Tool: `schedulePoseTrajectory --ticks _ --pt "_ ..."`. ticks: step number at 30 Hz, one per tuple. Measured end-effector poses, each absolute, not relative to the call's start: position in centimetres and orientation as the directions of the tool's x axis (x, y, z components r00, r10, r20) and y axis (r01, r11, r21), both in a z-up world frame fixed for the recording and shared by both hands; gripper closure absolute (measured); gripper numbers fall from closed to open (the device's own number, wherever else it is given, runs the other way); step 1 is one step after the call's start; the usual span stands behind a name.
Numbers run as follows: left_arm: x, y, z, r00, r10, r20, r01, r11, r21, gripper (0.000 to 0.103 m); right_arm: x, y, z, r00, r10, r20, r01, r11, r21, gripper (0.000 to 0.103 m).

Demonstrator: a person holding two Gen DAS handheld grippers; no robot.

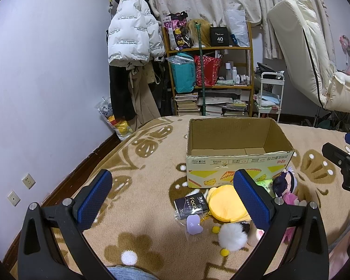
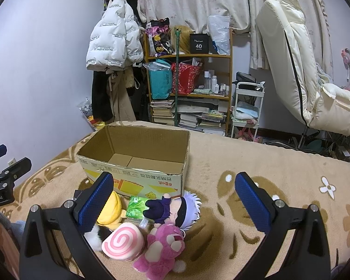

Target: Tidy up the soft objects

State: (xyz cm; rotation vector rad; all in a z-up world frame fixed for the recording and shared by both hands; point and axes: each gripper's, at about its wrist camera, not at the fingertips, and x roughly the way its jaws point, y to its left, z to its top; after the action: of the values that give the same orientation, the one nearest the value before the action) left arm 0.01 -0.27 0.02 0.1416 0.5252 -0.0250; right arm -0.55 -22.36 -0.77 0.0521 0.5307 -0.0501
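An empty cardboard box (image 1: 235, 161) (image 2: 133, 175) stands open on the patterned blanket (image 1: 151, 163). In front of it lies a heap of soft things: a yellow plush (image 1: 224, 206) (image 2: 109, 210), a white pompom (image 1: 232, 234), a purple heart (image 1: 193, 221), a dark tissue pack (image 1: 192, 204), a green tissue pack (image 2: 136, 208), a white-haired doll (image 2: 175, 210) (image 1: 285, 185), a pink bear (image 2: 163, 249) and a pink swirl cushion (image 2: 122, 241). My left gripper (image 1: 172, 191) is open above the heap's left side. My right gripper (image 2: 173, 192) is open above the dolls. Both hold nothing.
The blanket (image 2: 268, 163) covers a bed; its left edge drops off toward the wall. Behind the bed stand a cluttered shelf (image 1: 210, 70), hanging coats (image 1: 133, 35), a white trolley (image 1: 268, 95) and a cream recliner chair (image 2: 303, 70).
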Motion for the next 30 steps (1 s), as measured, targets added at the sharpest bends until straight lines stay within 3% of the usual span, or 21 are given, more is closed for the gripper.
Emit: schedulePoseTrajectory --ticks 30 --pt "0.06 0.65 -0.67 0.858 -0.001 -0.514 0.069 0.991 0.112 0.001 -0.54 -22.46 -0.75 0.860 -0.033 -0.510 0.063 0.997 0.040 0.000"
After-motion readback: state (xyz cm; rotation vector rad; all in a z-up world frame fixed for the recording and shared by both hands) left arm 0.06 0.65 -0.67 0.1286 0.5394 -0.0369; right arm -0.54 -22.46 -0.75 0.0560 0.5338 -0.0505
